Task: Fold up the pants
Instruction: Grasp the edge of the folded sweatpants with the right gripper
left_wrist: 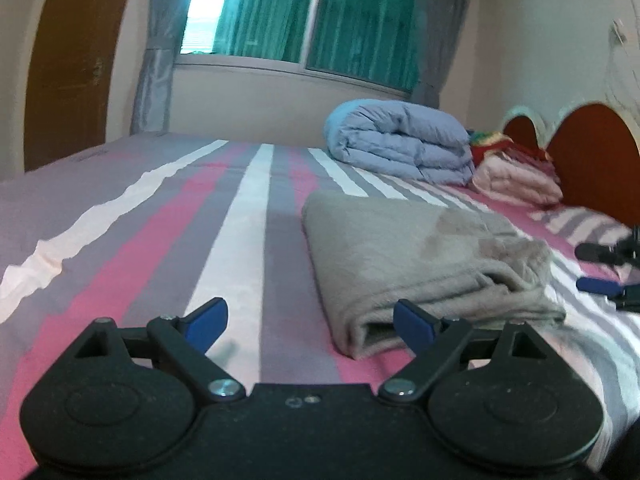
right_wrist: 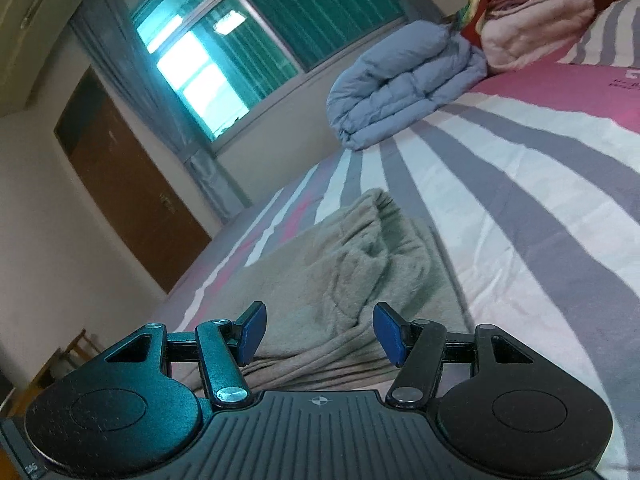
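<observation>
Left wrist view shows my left claw (left_wrist: 310, 326) spread wide at the bottom of the frame, its two blue pads apart with nothing between them, hanging low over the striped bedsheet (left_wrist: 132, 240). My right-hand pad (left_wrist: 414, 326) sits just in front of the near folded edge of the grey pants (left_wrist: 424, 260), though I cannot tell whether it touches the cloth. The pants lie folded into a thick, roughly rectangular bundle right of centre, with the looser, rumpled end toward the right side. At the far right edge of that frame my right claw (left_wrist: 606, 270) pokes in, just beside the rumpled end. Right wrist view has that claw (right_wrist: 320, 336) at the bottom centre, also spread open and empty, the pants (right_wrist: 340, 276) lying directly ahead of the gap and running up toward the middle of the frame, wrinkled and bunched at the far end. Behind them in the upper right sits a rolled blue duvet (right_wrist: 404, 84), with a folded pink blanket (right_wrist: 532, 28) beside it near the top right corner. A window (right_wrist: 248, 40) with teal glass fills the upper centre, a grey curtain (right_wrist: 160, 120) hangs to its left, and a brown door (right_wrist: 124, 188) stands at the left.
</observation>
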A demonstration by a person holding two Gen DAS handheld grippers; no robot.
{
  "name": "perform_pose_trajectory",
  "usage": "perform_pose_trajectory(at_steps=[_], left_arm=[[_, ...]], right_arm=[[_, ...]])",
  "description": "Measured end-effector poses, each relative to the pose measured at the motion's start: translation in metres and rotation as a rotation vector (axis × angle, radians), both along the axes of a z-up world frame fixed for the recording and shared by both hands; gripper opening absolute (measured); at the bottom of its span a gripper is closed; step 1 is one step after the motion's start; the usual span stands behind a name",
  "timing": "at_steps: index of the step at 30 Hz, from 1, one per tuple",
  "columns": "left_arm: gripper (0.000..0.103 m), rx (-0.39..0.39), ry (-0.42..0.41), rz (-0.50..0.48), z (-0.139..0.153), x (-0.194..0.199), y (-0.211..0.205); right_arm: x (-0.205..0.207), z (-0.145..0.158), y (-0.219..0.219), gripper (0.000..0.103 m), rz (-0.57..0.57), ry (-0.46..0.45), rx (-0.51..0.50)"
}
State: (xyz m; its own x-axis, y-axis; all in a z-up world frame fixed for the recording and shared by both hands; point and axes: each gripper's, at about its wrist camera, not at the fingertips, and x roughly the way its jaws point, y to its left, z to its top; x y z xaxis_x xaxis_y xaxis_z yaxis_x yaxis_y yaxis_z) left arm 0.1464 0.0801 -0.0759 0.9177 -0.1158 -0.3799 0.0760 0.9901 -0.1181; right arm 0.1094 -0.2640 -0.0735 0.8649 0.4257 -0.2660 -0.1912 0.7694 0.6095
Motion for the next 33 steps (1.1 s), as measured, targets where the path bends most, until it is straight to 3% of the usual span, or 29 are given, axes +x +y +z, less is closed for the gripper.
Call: perform_pose_trajectory(at_steps=[5, 6, 10, 11, 13, 16, 23, 31, 32, 33], left_arm=[[0.061, 0.107, 0.137, 0.016, -0.016, 0.023, -0.019], [0.058, 0.111, 0.126, 0.004, -0.017, 0.024, -0.022], [0.058, 0.101, 0.11, 0.024, -0.02, 0.031, -0.024], [0.059, 0.068, 0.082, 0.083, -0.019, 0.029, -0.016], [0.061, -0.051, 0.085, 0.105, -0.019, 0.028, 0.004], [0.061, 0.009, 0.096, 0.094, -0.022, 0.029, -0.002], [0.067, -0.01, 0.088, 0.087, -0.024, 0.029, 0.003], [0.07, -0.011, 0.089, 0.086, -0.025, 0.029, 0.002], [0.07, -0.008, 0.087, 0.089, -0.025, 0.03, 0.001], [0.071, -0.005, 0.088, 0.094, -0.025, 0.03, 0.002]], right_arm=[[-0.003, -0.001, -0.004, 0.06, -0.009, 0.007, 0.021], [-0.003, -0.001, -0.004, 0.06, -0.009, 0.01, 0.025], [-0.002, -0.002, -0.004, 0.06, -0.01, 0.018, 0.032], [-0.002, -0.003, -0.004, 0.06, -0.01, 0.018, 0.031], [0.0, -0.003, -0.004, 0.06, -0.003, 0.019, 0.03], [0.007, -0.005, -0.002, 0.06, 0.007, 0.02, 0.033], [0.033, -0.01, 0.016, 0.06, 0.054, 0.016, 0.017], [0.065, -0.019, 0.016, 0.059, -0.039, 0.053, 0.03], [0.066, -0.02, 0.015, 0.057, -0.041, 0.047, 0.035], [0.068, -0.02, 0.016, 0.045, -0.04, 0.051, 0.029]])
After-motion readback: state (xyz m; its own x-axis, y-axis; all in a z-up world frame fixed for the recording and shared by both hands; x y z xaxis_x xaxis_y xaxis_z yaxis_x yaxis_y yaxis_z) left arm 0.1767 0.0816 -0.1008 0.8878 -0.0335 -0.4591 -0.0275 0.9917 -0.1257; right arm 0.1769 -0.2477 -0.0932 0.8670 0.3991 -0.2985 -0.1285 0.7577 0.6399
